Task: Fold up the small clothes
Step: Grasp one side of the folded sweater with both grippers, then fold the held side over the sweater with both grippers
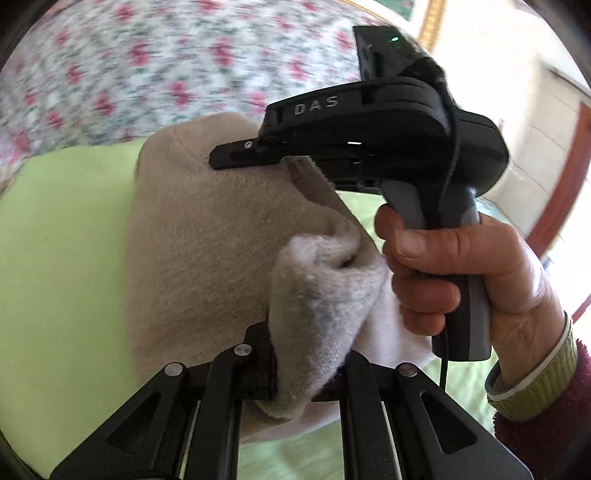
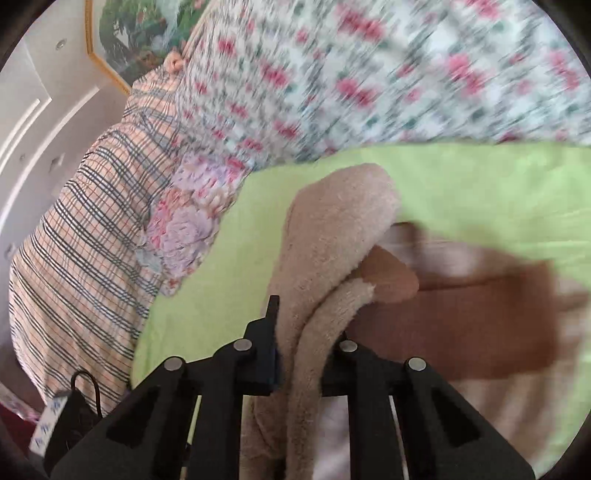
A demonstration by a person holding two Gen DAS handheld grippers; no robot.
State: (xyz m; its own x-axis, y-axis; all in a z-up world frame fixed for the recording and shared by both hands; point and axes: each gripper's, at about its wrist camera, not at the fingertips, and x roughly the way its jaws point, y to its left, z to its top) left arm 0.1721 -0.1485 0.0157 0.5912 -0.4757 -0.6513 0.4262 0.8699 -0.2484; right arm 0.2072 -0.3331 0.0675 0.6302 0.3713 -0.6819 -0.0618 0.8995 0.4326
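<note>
A small beige fleece garment (image 1: 192,240) hangs lifted over a light green sheet (image 1: 62,236). My left gripper (image 1: 308,363) is shut on a bunched edge of it, with the paler inside of the fabric showing. My right gripper (image 1: 258,155) is held by a hand and shut on the garment's upper edge. In the right wrist view the right gripper (image 2: 306,354) pinches a fold of the beige garment (image 2: 332,236). A brown and pink patch of the garment (image 2: 461,314) lies to its right, blurred.
A floral bedspread (image 2: 369,74) lies beyond the green sheet (image 2: 480,184). A plaid pillow (image 2: 81,236) and a flowered cushion (image 2: 184,229) sit at the left. A framed picture (image 2: 125,33) hangs on the wall. The person's sleeve (image 1: 546,398) is at the lower right.
</note>
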